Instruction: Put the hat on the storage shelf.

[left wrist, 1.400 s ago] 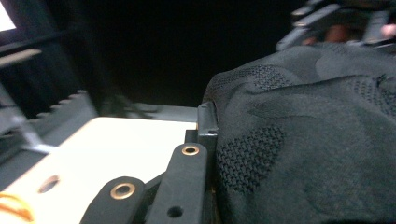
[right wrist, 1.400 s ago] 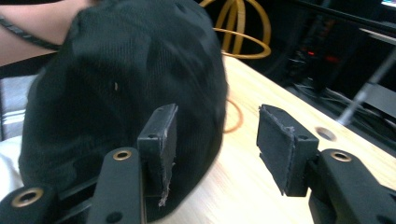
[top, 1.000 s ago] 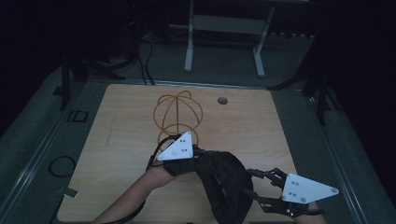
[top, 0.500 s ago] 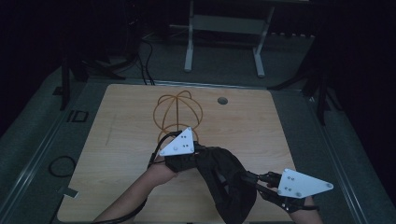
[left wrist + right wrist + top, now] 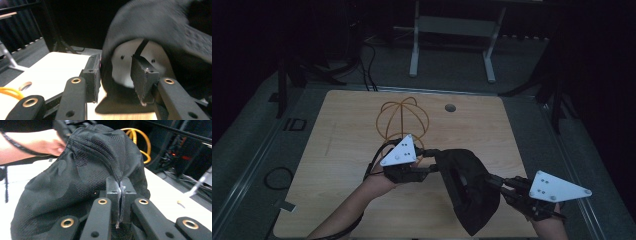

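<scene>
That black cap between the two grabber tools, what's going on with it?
A person at a wooden table works a black cap with a hand-held gripper in each hand. The right gripper is shut on a fold of the cap's mesh fabric. The left gripper has its jaws open around the cap's edge, not yet closed on it. A yellow wire stand waits just behind, with nothing on it.

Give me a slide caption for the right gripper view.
Right gripper pinches a seam of the black cap, with the yellow wire stand behind.
</scene>
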A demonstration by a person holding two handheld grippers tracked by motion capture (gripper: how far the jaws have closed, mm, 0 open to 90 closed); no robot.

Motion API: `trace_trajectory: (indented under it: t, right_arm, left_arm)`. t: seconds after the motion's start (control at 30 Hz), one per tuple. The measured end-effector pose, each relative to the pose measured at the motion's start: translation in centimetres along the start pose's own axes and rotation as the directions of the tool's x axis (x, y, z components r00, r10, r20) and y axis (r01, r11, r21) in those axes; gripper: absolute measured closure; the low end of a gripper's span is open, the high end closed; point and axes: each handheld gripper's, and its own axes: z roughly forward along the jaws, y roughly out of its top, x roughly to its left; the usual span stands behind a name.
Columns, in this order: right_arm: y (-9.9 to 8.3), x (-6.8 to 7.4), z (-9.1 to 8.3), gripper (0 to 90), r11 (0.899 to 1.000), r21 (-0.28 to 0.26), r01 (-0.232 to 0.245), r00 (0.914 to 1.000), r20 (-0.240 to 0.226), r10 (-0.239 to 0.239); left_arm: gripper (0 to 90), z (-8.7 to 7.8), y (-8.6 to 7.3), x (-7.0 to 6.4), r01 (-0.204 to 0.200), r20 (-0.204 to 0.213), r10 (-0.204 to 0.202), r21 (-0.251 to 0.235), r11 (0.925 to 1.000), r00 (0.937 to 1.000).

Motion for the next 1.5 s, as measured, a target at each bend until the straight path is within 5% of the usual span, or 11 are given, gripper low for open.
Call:
trace_trajectory:
  t: [0.27,0.53,1.0,1.2,1.3,1.47,1.5]
  right_arm:
    - [0.3,-1.8,-0.9,88.0,0.998,-0.046,-0.036,0.9921,0.118,0.041]
    - [1.0,-3.5,-0.7,87.9,0.998,-0.049,-0.046,0.9725,0.226,0.056]
    - [2.9,-5.4,1.1,87.9,0.996,-0.069,-0.06,0.965,0.251,0.076]
    - [4.3,-6.1,2.5,87.9,0.996,-0.071,-0.05,0.9609,0.269,0.068]
    - [5.0,-6.6,3.3,87.9,0.996,-0.07,-0.052,0.9617,0.265,0.069]
    - [5.9,-7.1,4.7,87.9,0.997,-0.065,-0.05,0.9639,0.258,0.065]
    - [5.9,-7.1,4.7,87.9,0.997,-0.065,-0.05,0.9639,0.258,0.065]
  left_arm:
    - [60.3,-1.1,-0.8,0.0,-0.013,-0.044,0.014,0.02,0.9997,0.9989]
    - [58.7,-3.3,-2.5,0.5,0.01,-0.102,-0.01,0.007,0.9999,0.9948]
    - [51.3,-6.7,-6.7,0.8,0.078,-0.195,-0.071,0.027,0.9966,0.9782]
    - [44.5,-8.0,-8.7,0.9,0.108,-0.249,-0.098,0.028,0.9937,0.9636]
    - [42.7,-8.7,-9.9,0.8,0.138,-0.279,-0.126,0.025,0.9901,0.9521]
    - [27.1,-9.9,-11.8,0.9,0.204,-0.335,-0.19,0.008,0.9789,0.9229]
    - [24.2,-9.9,-11.8,0.9,0.204,-0.335,-0.19,0.008,0.9789,0.9229]
